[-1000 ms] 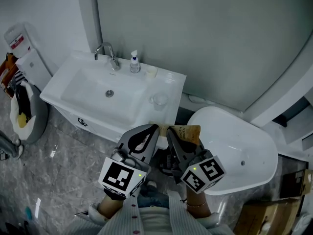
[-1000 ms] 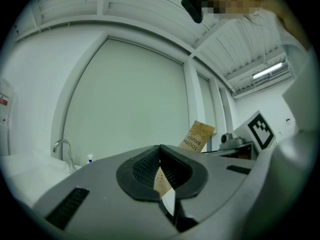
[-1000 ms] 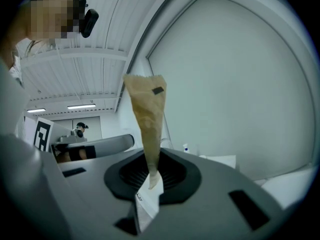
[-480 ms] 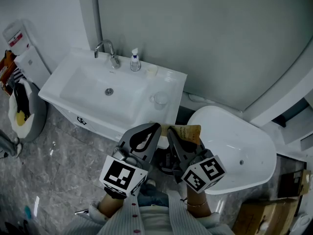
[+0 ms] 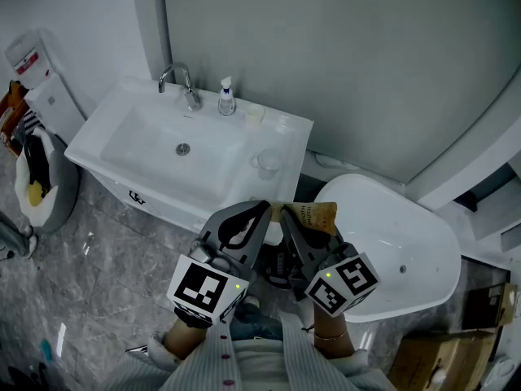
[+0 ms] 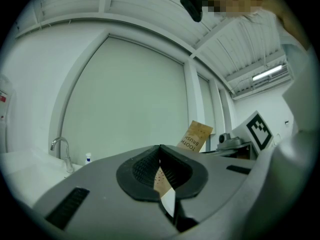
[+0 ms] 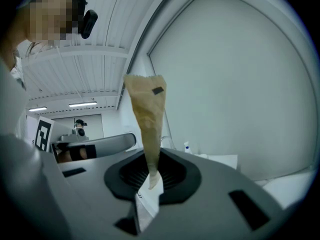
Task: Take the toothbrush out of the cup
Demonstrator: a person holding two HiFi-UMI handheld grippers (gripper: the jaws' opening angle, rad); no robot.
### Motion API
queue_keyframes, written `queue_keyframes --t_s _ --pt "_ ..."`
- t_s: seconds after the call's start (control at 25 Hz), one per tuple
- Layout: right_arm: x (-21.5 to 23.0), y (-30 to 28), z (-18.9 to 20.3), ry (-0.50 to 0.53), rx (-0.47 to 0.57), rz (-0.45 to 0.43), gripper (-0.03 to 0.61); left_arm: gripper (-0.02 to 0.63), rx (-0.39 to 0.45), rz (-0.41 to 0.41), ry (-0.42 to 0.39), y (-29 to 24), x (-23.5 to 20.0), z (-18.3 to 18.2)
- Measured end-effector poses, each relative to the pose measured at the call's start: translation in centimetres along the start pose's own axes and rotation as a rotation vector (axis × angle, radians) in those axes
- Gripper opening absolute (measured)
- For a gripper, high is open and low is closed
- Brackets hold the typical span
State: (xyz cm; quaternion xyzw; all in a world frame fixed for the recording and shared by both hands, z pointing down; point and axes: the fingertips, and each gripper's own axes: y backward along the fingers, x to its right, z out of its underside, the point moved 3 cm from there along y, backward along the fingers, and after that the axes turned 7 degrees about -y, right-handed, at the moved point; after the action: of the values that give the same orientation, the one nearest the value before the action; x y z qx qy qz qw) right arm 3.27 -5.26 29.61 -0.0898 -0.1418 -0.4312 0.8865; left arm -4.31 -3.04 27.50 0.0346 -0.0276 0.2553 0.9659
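The left gripper (image 5: 260, 210) and right gripper (image 5: 286, 216) both pinched the brown toothbrush packet (image 5: 314, 213) tight, well short of the cup (image 5: 266, 164) on the sink (image 5: 146, 149) (seemingly empty). It looked like unwrapping; next, I'd guess, a steady pull apart to tear it.

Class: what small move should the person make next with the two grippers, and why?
Probably open the left gripper: it and the right gripper both pinch the toothbrush packet, already clear of the cup on the sink counter, so one grip suffices to set it down.
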Motion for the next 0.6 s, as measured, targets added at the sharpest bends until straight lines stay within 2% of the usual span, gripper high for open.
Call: queue_keyframes --t_s 0.4,0.6 --pt "-0.33 0.0 0.01 0.016 -0.011 -0.007 0.046 0.017 -0.016 0.018 -0.012 0.06 0.25 0.05" --pt "-0.13 0.21 -0.03 0.013 -0.012 -0.002 0.044 0.017 -0.015 0.076 -0.027 -0.3 0.5 -0.26"
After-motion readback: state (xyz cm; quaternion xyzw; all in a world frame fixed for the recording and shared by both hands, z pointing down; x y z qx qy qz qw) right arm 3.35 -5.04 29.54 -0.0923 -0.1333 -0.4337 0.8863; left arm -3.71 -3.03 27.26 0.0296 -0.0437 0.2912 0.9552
